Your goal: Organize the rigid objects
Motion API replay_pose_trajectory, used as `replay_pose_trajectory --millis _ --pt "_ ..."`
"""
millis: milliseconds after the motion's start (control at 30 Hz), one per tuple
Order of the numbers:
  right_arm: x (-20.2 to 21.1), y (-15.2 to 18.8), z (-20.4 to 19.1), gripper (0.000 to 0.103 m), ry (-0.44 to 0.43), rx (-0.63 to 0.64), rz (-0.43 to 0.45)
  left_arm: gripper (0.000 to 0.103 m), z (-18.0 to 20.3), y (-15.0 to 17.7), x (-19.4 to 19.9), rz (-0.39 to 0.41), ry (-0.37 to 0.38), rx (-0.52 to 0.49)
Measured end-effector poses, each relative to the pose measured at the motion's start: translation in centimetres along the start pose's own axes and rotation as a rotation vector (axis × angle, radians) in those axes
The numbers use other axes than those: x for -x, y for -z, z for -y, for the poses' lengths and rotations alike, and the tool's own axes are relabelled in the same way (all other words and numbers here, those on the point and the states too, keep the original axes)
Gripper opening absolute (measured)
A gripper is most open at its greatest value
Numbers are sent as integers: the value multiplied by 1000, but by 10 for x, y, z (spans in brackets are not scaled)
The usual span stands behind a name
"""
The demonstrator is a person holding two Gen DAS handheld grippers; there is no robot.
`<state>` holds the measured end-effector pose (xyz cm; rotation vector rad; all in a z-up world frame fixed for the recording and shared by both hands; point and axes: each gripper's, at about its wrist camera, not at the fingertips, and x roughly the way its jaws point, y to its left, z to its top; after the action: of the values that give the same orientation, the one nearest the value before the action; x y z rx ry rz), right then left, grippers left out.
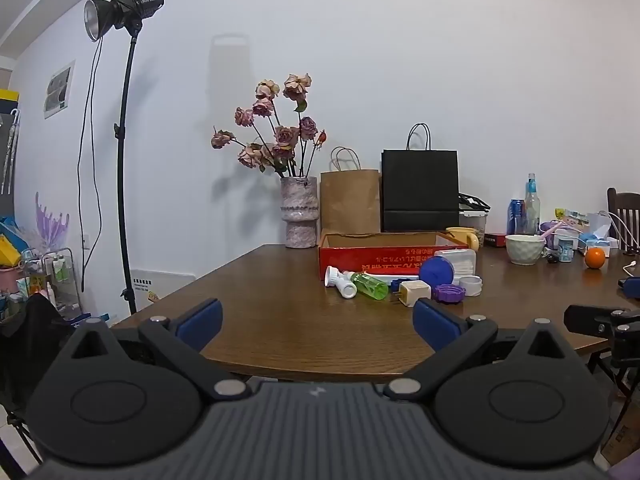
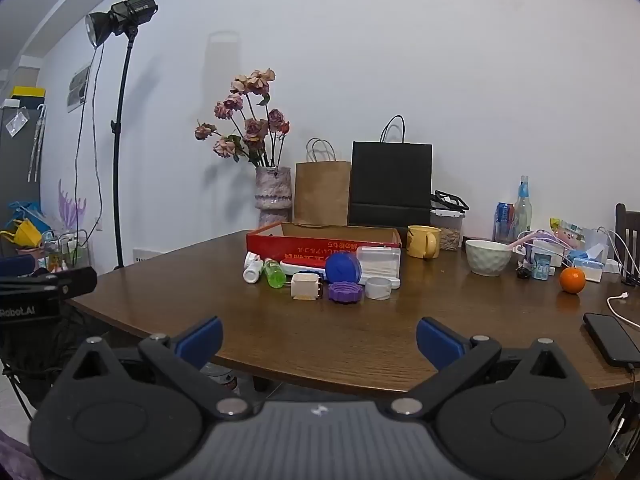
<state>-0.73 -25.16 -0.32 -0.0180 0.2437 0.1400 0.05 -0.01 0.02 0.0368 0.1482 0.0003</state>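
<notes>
A red cardboard box (image 1: 384, 258) (image 2: 320, 242) lies open on the brown table (image 1: 280, 312) (image 2: 360, 332). In front of it lie small items: a white bottle (image 1: 340, 280) (image 2: 252, 270), a green bottle (image 1: 370, 285) (image 2: 274, 274), a cream plug block (image 1: 414, 293) (image 2: 306, 286), a purple lid (image 1: 450, 293) (image 2: 346, 292), a blue round lid (image 1: 438, 271) (image 2: 342, 267), a white ring (image 1: 470, 285) (image 2: 378, 288) and a clear case (image 1: 456, 260) (image 2: 378, 259). My left gripper (image 1: 316, 324) and right gripper (image 2: 320, 340) hover open at the near table edge, both empty.
A vase of dried roses (image 1: 298, 212) (image 2: 274, 196), brown bag (image 2: 322, 192) and black bag (image 2: 390, 184) stand at the back. To the right are a yellow mug (image 2: 424, 242), white bowl (image 2: 488, 258), an orange (image 2: 572, 280), bottles and a phone (image 2: 610, 338). A studio lamp (image 1: 124, 12) stands left.
</notes>
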Motion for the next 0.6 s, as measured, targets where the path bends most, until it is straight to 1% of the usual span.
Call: replay_pose_trajectory --millis 200,367,467,600 --pt "0 -3 -2 103 0 3 -4 103 2 -1 -4 -2 -4 -8" --pt "-5 3 0 103 -3 11 -1 103 5 -5 1 24 -14 -2" --pt "-1 -1 -3 103 4 13 2 103 4 2 1 35 -16 1" --pt "-2 0 -2 103 4 14 -1 103 4 3 1 35 -18 2"
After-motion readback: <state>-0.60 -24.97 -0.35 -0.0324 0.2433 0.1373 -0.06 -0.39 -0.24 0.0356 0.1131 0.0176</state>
